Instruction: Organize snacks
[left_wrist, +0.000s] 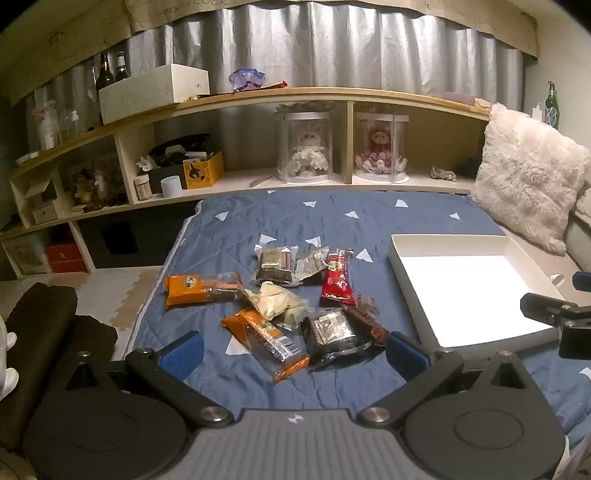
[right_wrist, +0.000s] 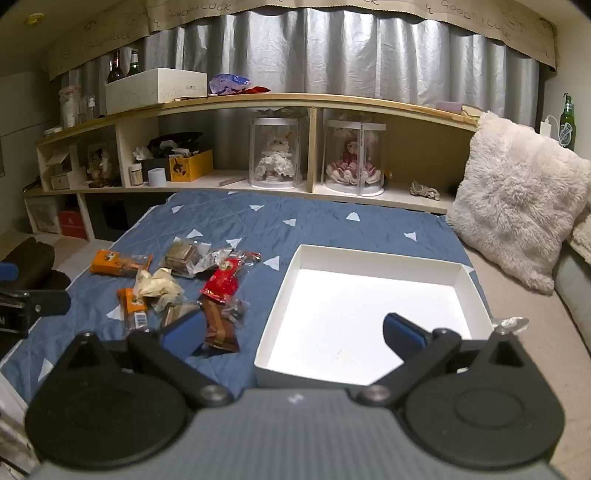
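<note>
Several wrapped snacks lie in a loose pile on a blue quilt (left_wrist: 236, 229): an orange pack (left_wrist: 186, 290), a second orange bar (left_wrist: 267, 341), a red pack (left_wrist: 337, 280), a dark pack (left_wrist: 330, 328), a cream wrapper (left_wrist: 275, 297). To the right of the pile stands a white shallow box (left_wrist: 400, 275), nothing in it. My left gripper (left_wrist: 295, 350) hovers open just in front of the pile, nothing between its blue pads. In the right wrist view my right gripper (right_wrist: 293, 334) is open over the near left part of the white box (right_wrist: 476, 295), with the red pack (right_wrist: 221, 282) to its left.
A wooden shelf unit (left_wrist: 295, 94) with doll cases, boxes and bottles runs along the back wall under grey curtains. A fluffy white pillow (left_wrist: 528, 181) leans at the right. Dark fabric (left_wrist: 44, 321) lies on the floor left of the bed edge.
</note>
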